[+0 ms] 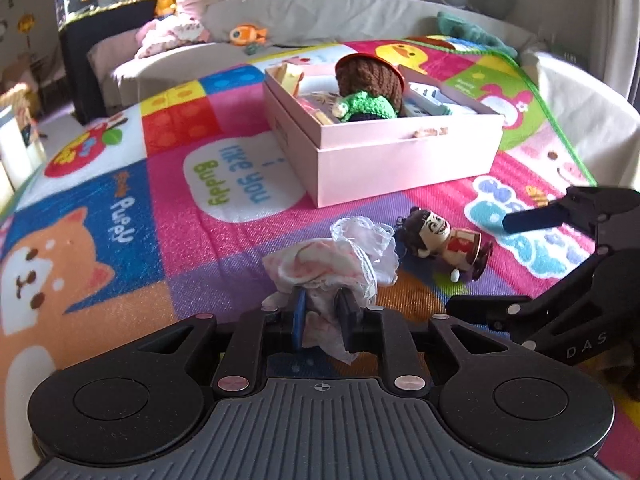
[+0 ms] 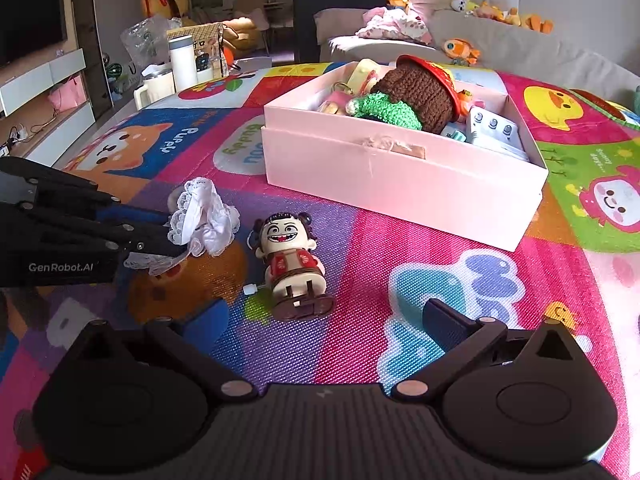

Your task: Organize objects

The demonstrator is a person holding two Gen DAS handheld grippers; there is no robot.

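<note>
Lace cloth (image 1: 336,264) is bunching in our left gripper (image 1: 322,314), clamped tight above the mat (image 1: 240,248). Our right gripper (image 2: 320,320) is gaping wide before the figurine (image 2: 290,262); next we're likely carrying both into the pink box (image 2: 400,176).

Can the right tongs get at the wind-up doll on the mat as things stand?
Probably yes. The right tongs stand wide open, empty, with the wind-up doll lying just ahead on bare mat. The left tongs, holding lace cloth, sit off to one side.
</note>
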